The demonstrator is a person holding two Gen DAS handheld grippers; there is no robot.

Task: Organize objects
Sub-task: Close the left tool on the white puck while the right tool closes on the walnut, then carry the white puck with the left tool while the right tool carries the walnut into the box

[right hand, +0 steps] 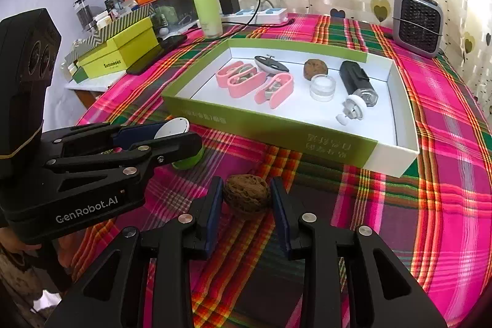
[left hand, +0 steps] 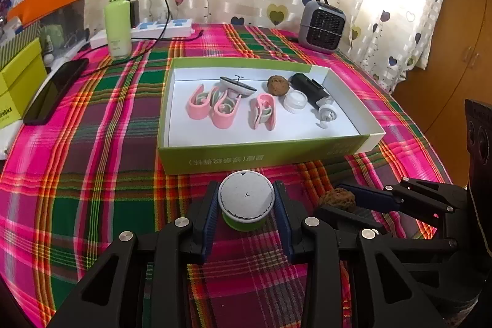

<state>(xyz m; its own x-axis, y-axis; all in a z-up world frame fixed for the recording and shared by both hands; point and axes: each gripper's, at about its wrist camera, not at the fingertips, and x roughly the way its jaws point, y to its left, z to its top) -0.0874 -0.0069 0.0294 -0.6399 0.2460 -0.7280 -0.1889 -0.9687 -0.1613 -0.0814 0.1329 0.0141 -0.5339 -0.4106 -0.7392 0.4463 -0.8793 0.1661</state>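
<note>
A small green jar (left hand: pixel 246 220) with a grey-white lid stands on the plaid cloth just in front of the box. My left gripper (left hand: pixel 246 187) is shut on it, one blue pad on each side of the lid. The right wrist view shows the same grip from the side: left gripper (right hand: pixel 181 134), jar (right hand: pixel 188 162). A brown walnut (right hand: pixel 247 199) lies on the cloth to the right of the jar, with my right gripper (right hand: pixel 247 183) shut on it. In the left wrist view the walnut (left hand: pixel 336 196) sits between the right gripper's (left hand: pixel 335 199) pads.
A shallow green-and-white box (left hand: pixel 264 157) (right hand: pixel 270 132) lies open beyond both grippers. It holds pink clips (left hand: pixel 221 109), another walnut (left hand: pixel 277 85), a clear pot (left hand: pixel 295 101), a black cylinder (left hand: pixel 309 88) and a white roller (left hand: pixel 326 114). A green bottle (left hand: pixel 117 26), a phone (left hand: pixel 53 91) and a small heater (left hand: pixel 323 26) stand further back.
</note>
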